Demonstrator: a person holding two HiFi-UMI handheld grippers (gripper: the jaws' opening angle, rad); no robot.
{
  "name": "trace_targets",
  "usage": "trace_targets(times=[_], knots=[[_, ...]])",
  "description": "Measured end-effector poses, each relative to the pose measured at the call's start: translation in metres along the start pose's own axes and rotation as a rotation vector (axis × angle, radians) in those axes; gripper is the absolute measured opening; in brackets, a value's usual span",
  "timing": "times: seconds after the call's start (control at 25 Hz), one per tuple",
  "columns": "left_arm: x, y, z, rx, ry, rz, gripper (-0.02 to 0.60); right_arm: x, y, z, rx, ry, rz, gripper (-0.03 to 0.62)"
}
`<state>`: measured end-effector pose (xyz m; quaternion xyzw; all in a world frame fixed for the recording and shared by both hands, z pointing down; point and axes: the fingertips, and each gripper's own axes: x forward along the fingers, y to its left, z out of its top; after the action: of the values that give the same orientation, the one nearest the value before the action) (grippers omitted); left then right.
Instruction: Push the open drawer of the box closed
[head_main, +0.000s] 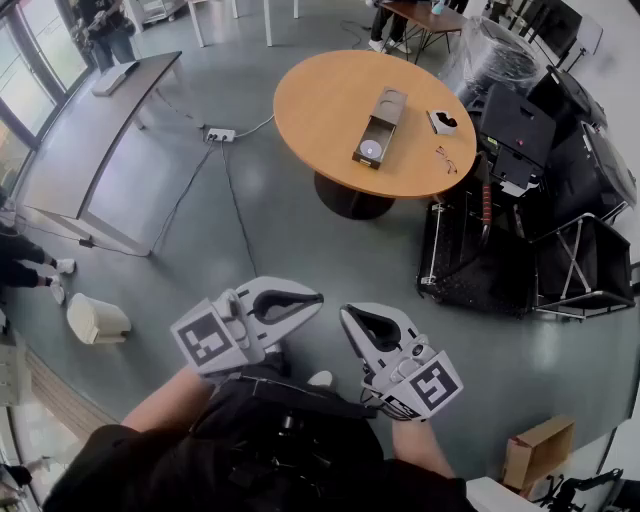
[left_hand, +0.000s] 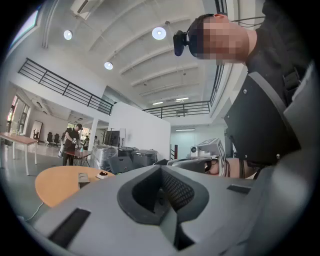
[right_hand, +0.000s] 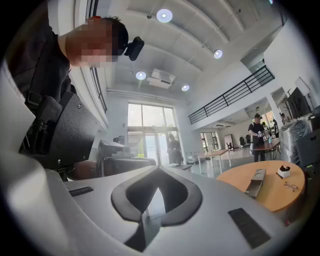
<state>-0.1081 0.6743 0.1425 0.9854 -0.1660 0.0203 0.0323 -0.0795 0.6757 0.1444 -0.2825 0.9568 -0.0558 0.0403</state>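
- Both pairs of jaws are pressed together with nothing between them. My left gripper (head_main: 285, 303) and right gripper (head_main: 370, 328) hang near my body, well apart from the box (head_main: 383, 118) on the far round table (head_main: 320, 100).
- Its drawer (head_main: 370, 150) sticks out toward me; an off-centre push could skew the box or slide it across the smooth wood.
- Glasses (head_main: 445, 158) lie to its right and could easily get knocked.
- A cable (head_main: 240, 215) crosses the grey floor (head_main: 300, 240) between us; I could trip.

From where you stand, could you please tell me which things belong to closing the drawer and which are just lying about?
For the job:
box with its open drawer, on the round table
left tongs and right tongs, both shut, holding nothing

Lying about:
glasses
small black-and-white object
power strip
cardboard box
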Motion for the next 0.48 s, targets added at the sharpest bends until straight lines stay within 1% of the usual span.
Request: trace_targets(times=[0.2,0.48], knots=[[-0.016,0.040,0.009,-0.012,-0.001,-0.040,0.034,0.045,-0.013,0.008,-0.003,-0.001,-0.033,0.017],[-0.037,0.101,0.009,-0.015,0.004,-0.105,0.034,0.105,-0.032,0.002,0.000,0.006,-0.101,0.017]])
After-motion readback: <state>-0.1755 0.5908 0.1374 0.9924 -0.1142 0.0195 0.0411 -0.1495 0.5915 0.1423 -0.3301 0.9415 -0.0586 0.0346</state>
